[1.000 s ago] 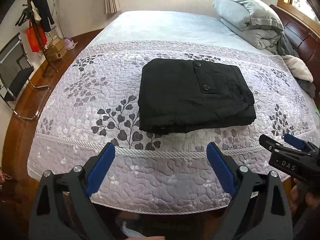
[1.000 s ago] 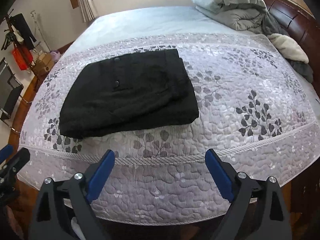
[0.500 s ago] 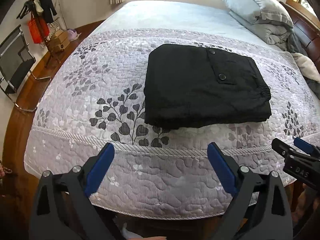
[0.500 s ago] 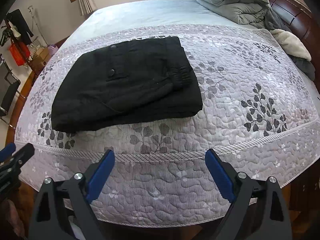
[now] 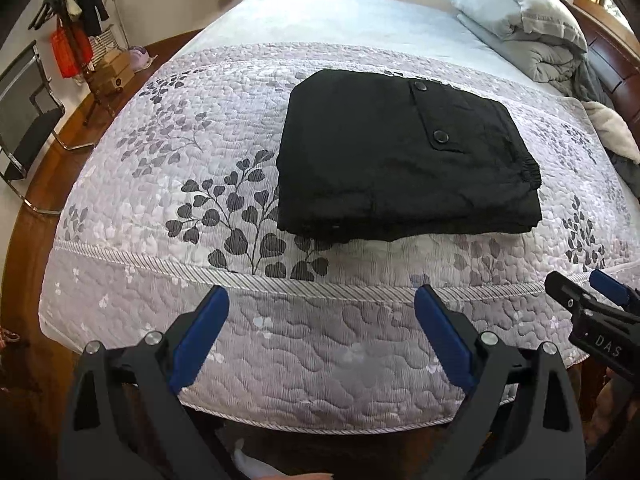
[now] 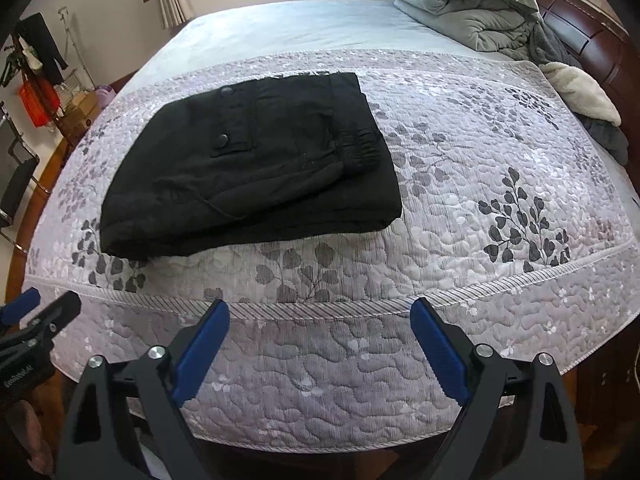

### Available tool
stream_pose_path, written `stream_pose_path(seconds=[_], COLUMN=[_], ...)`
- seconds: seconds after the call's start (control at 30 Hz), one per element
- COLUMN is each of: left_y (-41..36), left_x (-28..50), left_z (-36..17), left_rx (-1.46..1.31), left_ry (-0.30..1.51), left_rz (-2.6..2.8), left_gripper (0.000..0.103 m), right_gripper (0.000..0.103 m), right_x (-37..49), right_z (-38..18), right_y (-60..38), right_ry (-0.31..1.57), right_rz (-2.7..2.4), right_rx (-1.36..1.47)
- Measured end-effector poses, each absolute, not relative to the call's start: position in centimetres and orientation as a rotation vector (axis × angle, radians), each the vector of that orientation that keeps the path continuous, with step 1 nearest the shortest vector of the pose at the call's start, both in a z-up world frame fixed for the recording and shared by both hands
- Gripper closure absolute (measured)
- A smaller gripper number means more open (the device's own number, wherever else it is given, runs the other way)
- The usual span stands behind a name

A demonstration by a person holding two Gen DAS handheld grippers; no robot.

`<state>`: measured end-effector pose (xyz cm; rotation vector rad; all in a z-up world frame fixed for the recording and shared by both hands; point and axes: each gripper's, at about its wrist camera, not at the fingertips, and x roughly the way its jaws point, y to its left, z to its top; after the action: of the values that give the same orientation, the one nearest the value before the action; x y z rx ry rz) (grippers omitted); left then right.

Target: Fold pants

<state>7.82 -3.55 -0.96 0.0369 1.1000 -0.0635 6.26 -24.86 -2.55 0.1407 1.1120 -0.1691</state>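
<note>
The black pants (image 5: pixel 400 164) lie folded into a thick rectangle on the quilted bedspread (image 5: pixel 168 168), pocket buttons up. They also show in the right wrist view (image 6: pixel 256 168). My left gripper (image 5: pixel 322 300) is open and empty, over the bed's near edge, short of the pants. My right gripper (image 6: pixel 318 312) is open and empty, also at the near edge. Each gripper shows at the edge of the other's view: the right one (image 5: pixel 592 304) and the left one (image 6: pixel 36 316).
Grey pillows and a folded duvet (image 5: pixel 516 28) lie at the head by the dark wooden headboard (image 6: pixel 580 36). A cream blanket (image 6: pixel 580 92) lies at the right edge. A chair (image 5: pixel 24 120) and a clothes rack (image 5: pixel 76 20) stand on the wooden floor to the left.
Both grippers have moved closer to the bed and tilted down, so the pants look larger and nearer. Both stay open. The pants have not moved.
</note>
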Motion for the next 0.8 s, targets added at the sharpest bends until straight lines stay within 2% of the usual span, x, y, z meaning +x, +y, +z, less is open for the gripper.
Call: stream_pose_path(seconds=[0.8], left_y=[-4.0], left_x=[8.5], left_z=[0.4], left_rx=[0.039], left_ry=[1.071], left_rz=[-0.061], left_gripper=[0.009], right_gripper=[0.01], right_x=[6.9], right_z=[-2.0], right_y=[-25.2], right_ry=[1.089], right_rz=[-0.179], right_rx=[0.131])
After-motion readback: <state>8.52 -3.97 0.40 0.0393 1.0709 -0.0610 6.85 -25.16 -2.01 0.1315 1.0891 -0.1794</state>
